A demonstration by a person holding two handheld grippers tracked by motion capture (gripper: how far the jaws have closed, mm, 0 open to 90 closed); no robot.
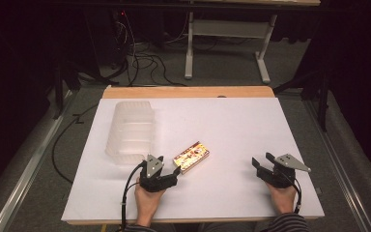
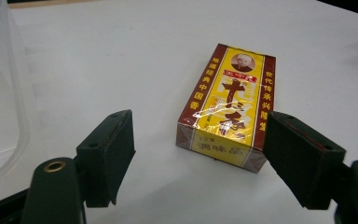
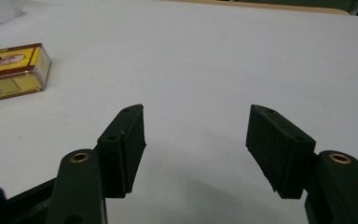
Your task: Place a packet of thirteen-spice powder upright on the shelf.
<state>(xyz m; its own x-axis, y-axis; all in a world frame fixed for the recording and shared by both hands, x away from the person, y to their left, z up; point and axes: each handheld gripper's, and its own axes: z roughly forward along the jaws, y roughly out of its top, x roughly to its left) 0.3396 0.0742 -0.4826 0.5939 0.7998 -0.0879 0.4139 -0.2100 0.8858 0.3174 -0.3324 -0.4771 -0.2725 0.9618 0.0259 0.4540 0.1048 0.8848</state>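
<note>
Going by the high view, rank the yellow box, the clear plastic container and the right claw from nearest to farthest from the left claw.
1. Yellow box: just off the left claw, toward the table's middle.
2. Clear plastic container: beyond the claw, toward the far left.
3. Right claw: across the table, at the near right.

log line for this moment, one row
left gripper: open, at box end, not gripping | box: flat on table | right gripper: open, idle | container: beside box

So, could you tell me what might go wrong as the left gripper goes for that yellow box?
The left gripper is open, and the box sits off-centre, close to one jaw, so closing could push it aside rather than grip it. Its glossy wrap might also slip. The clear container stands close beside that gripper and could be bumped.
</note>
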